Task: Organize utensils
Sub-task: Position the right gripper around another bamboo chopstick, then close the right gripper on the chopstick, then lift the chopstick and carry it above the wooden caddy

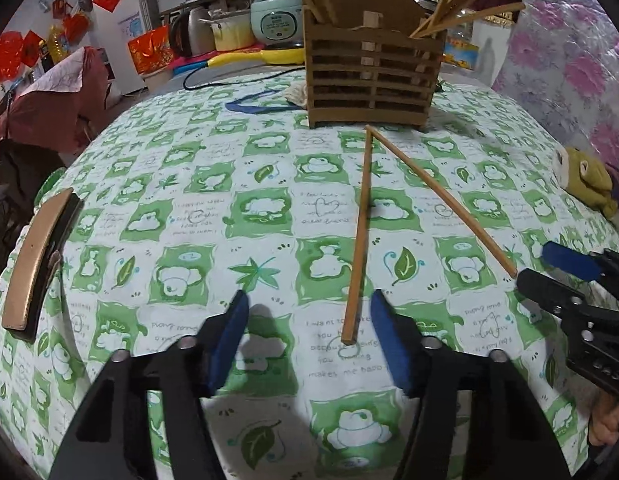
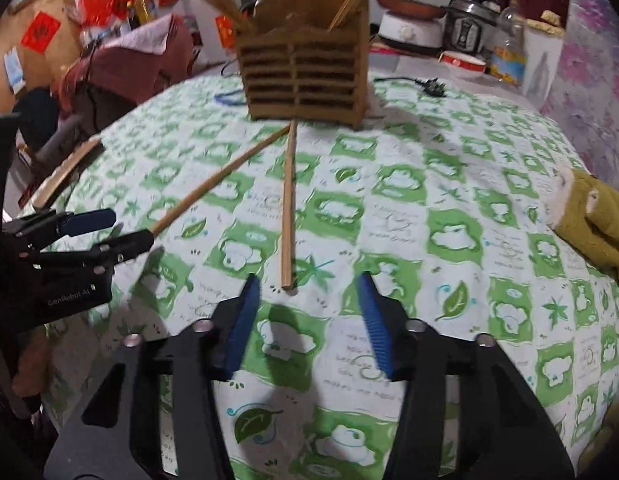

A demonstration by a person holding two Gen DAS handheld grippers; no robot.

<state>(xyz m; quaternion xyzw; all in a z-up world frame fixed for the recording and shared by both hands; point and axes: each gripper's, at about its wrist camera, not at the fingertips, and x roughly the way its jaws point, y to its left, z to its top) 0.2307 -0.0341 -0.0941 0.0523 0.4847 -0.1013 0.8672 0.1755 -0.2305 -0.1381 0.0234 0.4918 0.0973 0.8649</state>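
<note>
Left tool (image 1: 305, 340) open over tablecloth (image 1: 189, 216), 2 chopsticks (image 1: 359, 236) in V near wooden holder (image 1: 371, 68).

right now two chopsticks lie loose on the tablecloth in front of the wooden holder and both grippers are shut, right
Not quite: both grippers are open. The left gripper and right gripper show wide gaps in their own wrist views. The two chopsticks do lie before the holder.

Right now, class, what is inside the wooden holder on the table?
Chopsticks stand in the wooden holder, sticking out above both ends of it. Its slatted front hides their lower ends and anything else at the bottom. Two loose chopsticks lie outside it on the tablecloth.
</note>
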